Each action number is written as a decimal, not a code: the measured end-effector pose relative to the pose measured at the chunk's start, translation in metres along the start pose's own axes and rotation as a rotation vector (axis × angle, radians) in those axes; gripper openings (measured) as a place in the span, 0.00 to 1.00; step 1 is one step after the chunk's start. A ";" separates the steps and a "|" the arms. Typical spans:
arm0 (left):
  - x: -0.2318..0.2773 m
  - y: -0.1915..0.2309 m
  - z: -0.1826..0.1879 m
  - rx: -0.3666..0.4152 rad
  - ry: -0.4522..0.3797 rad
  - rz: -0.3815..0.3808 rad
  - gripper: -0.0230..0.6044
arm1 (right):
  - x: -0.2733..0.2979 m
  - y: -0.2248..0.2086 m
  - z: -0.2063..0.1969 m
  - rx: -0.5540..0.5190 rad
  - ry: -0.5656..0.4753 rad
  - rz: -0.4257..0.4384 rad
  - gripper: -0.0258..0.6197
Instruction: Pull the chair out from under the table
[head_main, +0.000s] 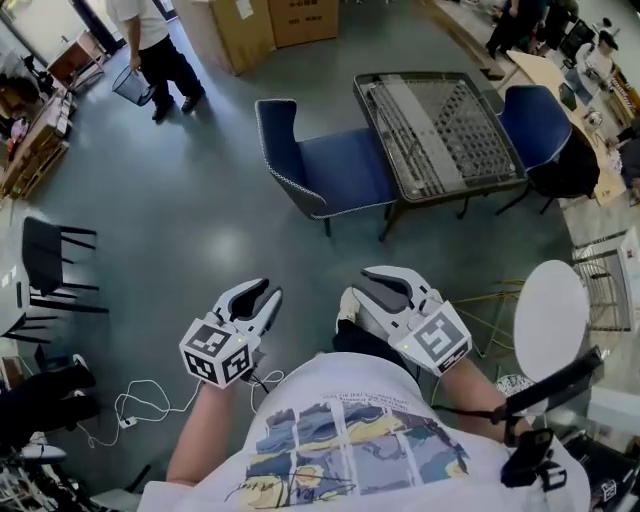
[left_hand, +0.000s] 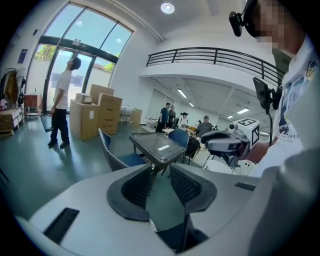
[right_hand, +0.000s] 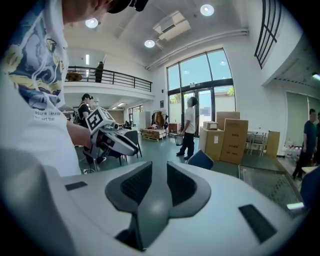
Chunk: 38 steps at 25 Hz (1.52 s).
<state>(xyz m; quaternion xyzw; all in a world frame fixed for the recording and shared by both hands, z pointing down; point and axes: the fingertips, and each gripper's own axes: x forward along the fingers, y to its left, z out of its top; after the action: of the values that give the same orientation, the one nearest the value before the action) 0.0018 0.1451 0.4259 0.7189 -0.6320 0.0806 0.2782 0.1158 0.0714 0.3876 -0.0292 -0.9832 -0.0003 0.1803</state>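
Note:
A blue chair stands on the floor left of the dark mesh-top table, its seat front near the table edge and the rest out in the open. Both grippers hang near my body, well short of the chair. My left gripper has its jaws apart with nothing between them, and my right gripper is open and empty too. In the left gripper view the chair and table lie beyond the left gripper. The right gripper view shows the right gripper and the chair's back.
A second blue chair sits at the table's far right. A black chair stands at the left, a white round table at the right. A cable lies on the floor. A person stands by cardboard boxes.

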 end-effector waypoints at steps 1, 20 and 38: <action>0.014 0.012 0.009 -0.006 0.012 0.007 0.21 | 0.007 -0.018 0.006 -0.001 -0.010 0.000 0.16; 0.258 0.299 0.091 -0.142 0.325 0.111 0.43 | 0.091 -0.206 0.033 0.126 0.043 -0.329 0.16; 0.382 0.410 0.048 -0.358 0.588 0.091 0.49 | 0.109 -0.202 0.027 0.336 0.091 -0.714 0.16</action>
<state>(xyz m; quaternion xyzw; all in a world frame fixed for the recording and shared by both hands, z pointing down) -0.3289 -0.2279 0.6864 0.5758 -0.5603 0.1844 0.5661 -0.0074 -0.1235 0.4030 0.3443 -0.9089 0.0968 0.2143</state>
